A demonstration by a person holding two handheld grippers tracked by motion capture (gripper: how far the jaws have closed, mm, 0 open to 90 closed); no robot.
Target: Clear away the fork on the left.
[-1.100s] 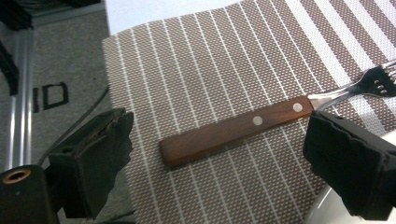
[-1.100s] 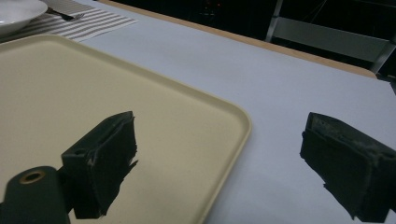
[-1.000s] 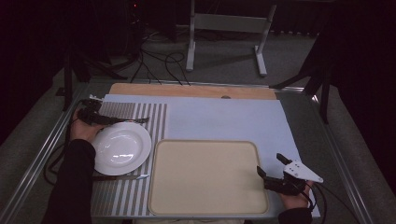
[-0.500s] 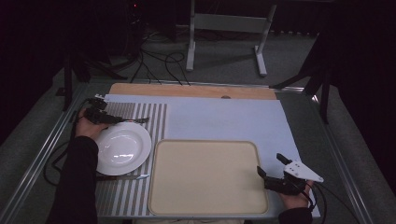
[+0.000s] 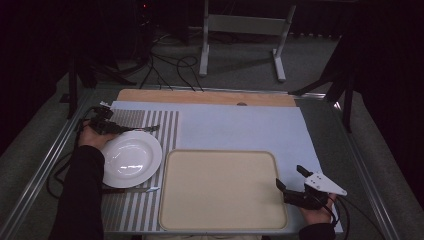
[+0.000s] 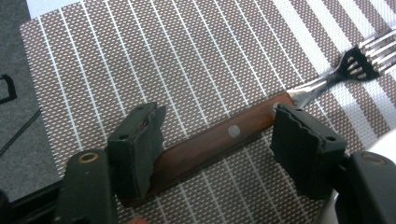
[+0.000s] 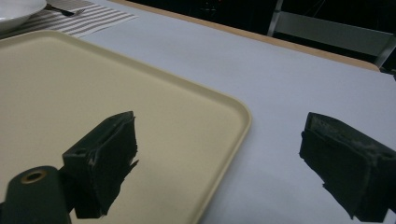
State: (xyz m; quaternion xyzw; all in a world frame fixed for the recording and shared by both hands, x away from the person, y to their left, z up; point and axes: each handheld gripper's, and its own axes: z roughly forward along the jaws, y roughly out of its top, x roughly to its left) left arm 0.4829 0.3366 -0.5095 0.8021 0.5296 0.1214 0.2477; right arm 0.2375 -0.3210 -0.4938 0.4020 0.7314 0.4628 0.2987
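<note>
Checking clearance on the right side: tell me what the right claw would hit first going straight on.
Probably nothing soon: the right claw, open, straddles the tray corner, with bare blue mat ahead; depth unclear.

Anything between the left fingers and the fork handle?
Nothing visible. The left gripper has been closing, its fingers straddling the fork along its wooden handle, not yet pressing. It lies on the striped mat.

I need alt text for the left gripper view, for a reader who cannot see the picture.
The left gripper has its two black jaws on either side of a fork's wooden handle, which lies on a brown striped placemat; the jaws have just been closing and do not yet press it. The fork's metal tines point to the upper right.
</note>
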